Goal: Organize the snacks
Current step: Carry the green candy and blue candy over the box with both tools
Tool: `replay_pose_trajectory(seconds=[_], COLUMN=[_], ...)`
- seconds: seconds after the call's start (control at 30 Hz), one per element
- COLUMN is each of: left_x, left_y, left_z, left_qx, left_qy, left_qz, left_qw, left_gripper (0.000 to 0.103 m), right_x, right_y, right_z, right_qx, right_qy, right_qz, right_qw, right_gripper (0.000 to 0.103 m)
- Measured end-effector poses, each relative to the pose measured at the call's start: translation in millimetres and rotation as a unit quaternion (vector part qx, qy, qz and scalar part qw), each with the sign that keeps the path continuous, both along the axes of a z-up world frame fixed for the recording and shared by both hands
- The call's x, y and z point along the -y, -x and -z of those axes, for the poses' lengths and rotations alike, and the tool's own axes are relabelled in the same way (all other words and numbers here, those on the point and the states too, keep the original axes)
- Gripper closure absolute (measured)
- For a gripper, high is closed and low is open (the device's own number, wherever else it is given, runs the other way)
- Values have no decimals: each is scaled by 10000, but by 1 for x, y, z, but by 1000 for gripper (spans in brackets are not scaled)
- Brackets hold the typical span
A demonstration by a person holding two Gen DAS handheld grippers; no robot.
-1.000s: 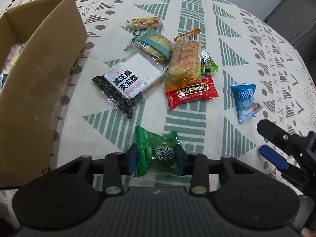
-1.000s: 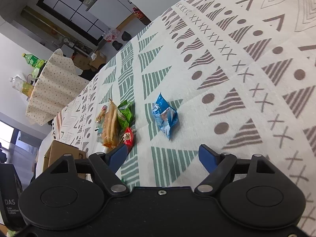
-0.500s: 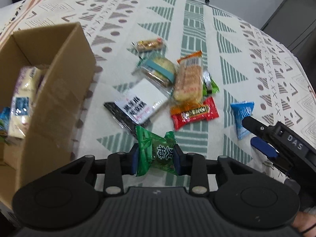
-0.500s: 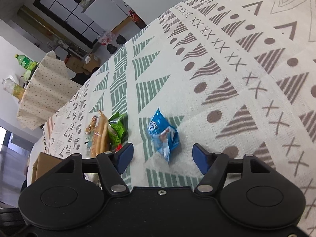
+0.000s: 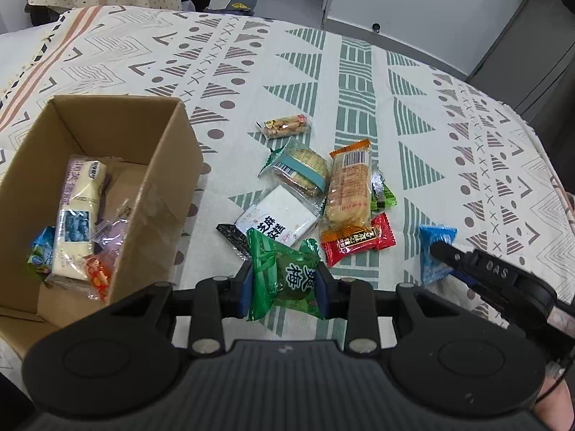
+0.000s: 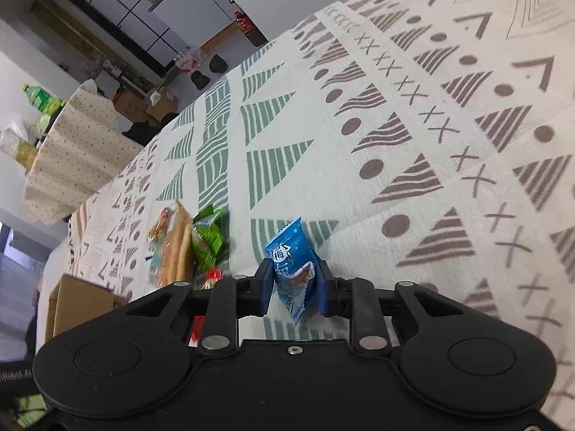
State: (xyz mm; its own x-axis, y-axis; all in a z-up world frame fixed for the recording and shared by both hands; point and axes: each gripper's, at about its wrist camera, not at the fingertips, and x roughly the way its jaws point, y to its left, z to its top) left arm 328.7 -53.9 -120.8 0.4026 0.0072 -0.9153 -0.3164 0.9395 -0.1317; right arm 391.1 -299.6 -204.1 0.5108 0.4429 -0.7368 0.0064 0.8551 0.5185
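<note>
Left wrist view, first: the left gripper (image 5: 285,283) pinches a green plum-candy packet (image 5: 284,276) between its blue pads, held above the patterned tablecloth (image 5: 359,82). To its left stands an open cardboard box (image 5: 158,186) holding several wrapped snacks, among them a long pale bar packet (image 5: 77,212). Beyond the gripper lies a loose cluster on the cloth: a white-and-black sesame cake packet (image 5: 276,221), a red packet (image 5: 357,240), an orange-ended biscuit pack (image 5: 348,183), a clear cookie pack with a teal band (image 5: 300,168), a small green sachet (image 5: 383,195) and a small peanut-bar packet (image 5: 285,125). At the right edge the right gripper (image 5: 445,255) reaches a blue candy packet (image 5: 436,239).

Right wrist view: the right gripper (image 6: 294,287) has its fingers pressed against both sides of the blue candy packet (image 6: 291,258), which lies on the tablecloth (image 6: 413,125). Farther left lie the biscuit pack (image 6: 176,248) and green sachet (image 6: 208,237); a corner of the cardboard box (image 6: 79,301) shows at the lower left.
</note>
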Motion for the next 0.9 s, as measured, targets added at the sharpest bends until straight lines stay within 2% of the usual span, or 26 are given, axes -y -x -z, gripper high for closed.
replay_pose_trajectory(seconds=[0.43,0.9], left_x=[-12,-47], left_y=[35,86], left_z=[-50,-102], left_qx=[531,1185], left_qy=[177,376], left_qz=[-36,-226], left_qw=[9984,9920], left_gripper=[70,70], right_x=[-9,-51], right_y=[54,105], right_z=[-64,-122], right_qx=[416,931], right_qy=[-100,-133], right_qz=[-82,-312], right_qw=[9991,9951], right_gripper=[80,80])
